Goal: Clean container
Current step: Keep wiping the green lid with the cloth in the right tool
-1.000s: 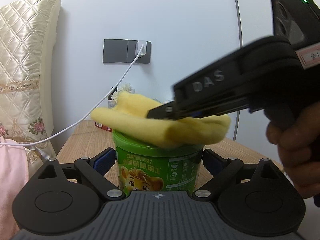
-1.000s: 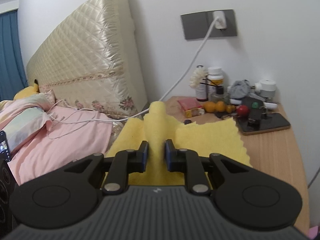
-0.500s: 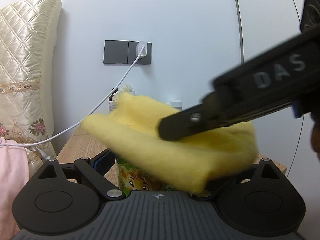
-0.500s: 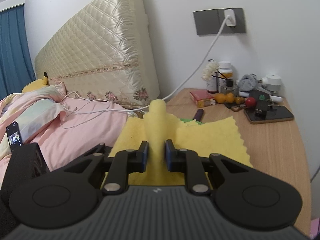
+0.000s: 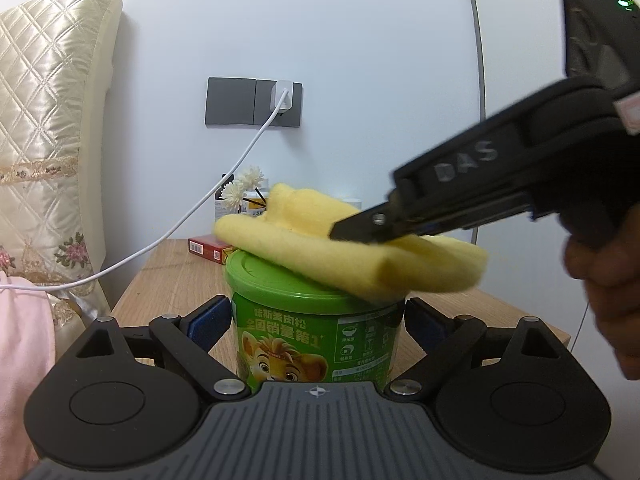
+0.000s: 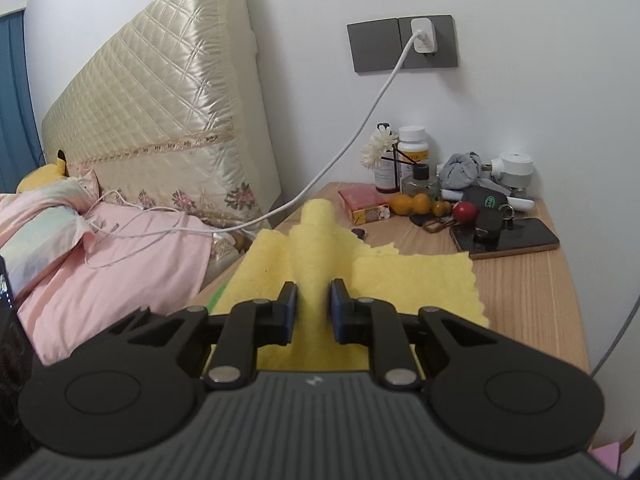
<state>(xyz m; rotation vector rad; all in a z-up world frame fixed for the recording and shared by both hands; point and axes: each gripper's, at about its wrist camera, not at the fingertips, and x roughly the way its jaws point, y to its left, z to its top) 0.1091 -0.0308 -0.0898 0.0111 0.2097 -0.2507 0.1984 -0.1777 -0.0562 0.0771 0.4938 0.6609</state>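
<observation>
Container (image 5: 316,328) under cloth (image 5: 348,252) (bedside clutter (image 6: 452,196) behind)

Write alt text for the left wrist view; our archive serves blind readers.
The left claw grips a green container on a wooden nightstand, while the right claw presses a folded yellow cloth onto its lid. Behind are a white wall and charger cable.

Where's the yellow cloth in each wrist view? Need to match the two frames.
Left wrist: yellow cloth lies centre frame, folded over the green container's lid, pinched by the right gripper coming in from the right.
Right wrist: yellow cloth fills the lower centre, a ridge of it clamped between the fingers.
Shared landmark: grey wall socket with white charger.
</observation>
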